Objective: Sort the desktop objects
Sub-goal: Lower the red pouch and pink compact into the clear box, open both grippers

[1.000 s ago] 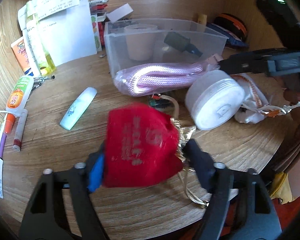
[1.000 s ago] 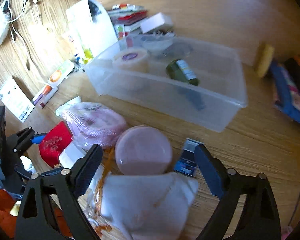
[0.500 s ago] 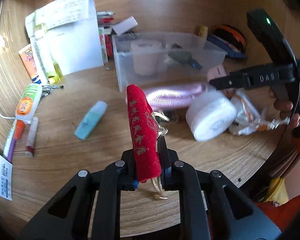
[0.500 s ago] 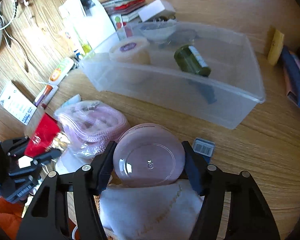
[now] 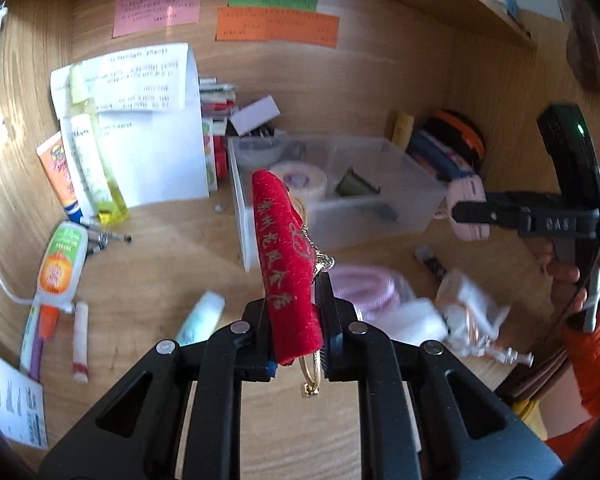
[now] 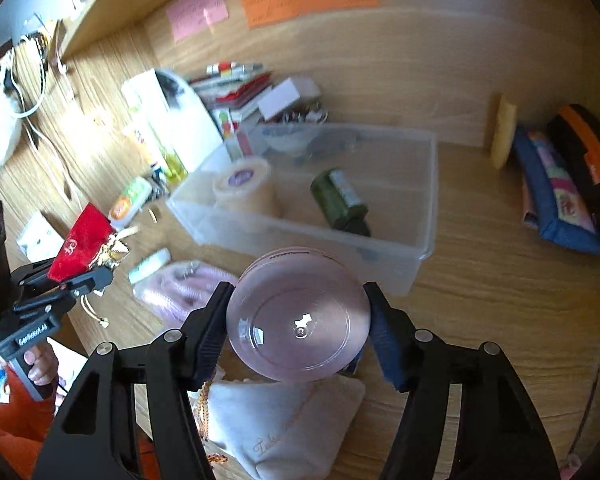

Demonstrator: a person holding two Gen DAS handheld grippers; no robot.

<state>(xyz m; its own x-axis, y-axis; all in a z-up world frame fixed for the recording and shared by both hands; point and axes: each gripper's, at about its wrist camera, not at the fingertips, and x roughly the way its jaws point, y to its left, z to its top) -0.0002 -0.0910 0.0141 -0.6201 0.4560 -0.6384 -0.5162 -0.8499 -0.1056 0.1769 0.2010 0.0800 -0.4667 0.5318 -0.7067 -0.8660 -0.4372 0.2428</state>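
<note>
My left gripper [image 5: 294, 332] is shut on a red drawstring pouch [image 5: 286, 256] with gold lettering and holds it up above the desk; it also shows in the right wrist view [image 6: 80, 240]. My right gripper [image 6: 298, 320] is shut on a round pink plastic case [image 6: 298, 314], lifted above the desk in front of the clear plastic bin [image 6: 424, 216]; the case also shows in the left wrist view [image 5: 466, 206]. The bin [image 5: 420, 188] holds a tape roll [image 6: 244, 188] and a dark green bottle [image 6: 338, 200].
On the desk lie a pink rope in a bag [image 6: 184, 292], a white cloth pouch [image 6: 284, 424], a white round container [image 5: 416, 320], a light blue tube [image 5: 200, 318], a glue bottle [image 5: 60, 264] and pens [image 5: 80, 340]. Papers, boxes and fabric items [image 6: 560, 196] stand along the back wall.
Both grippers closed on their objects and lifted them: the left raised the red pouch off the desk, the right raised the pink case toward the bin.
</note>
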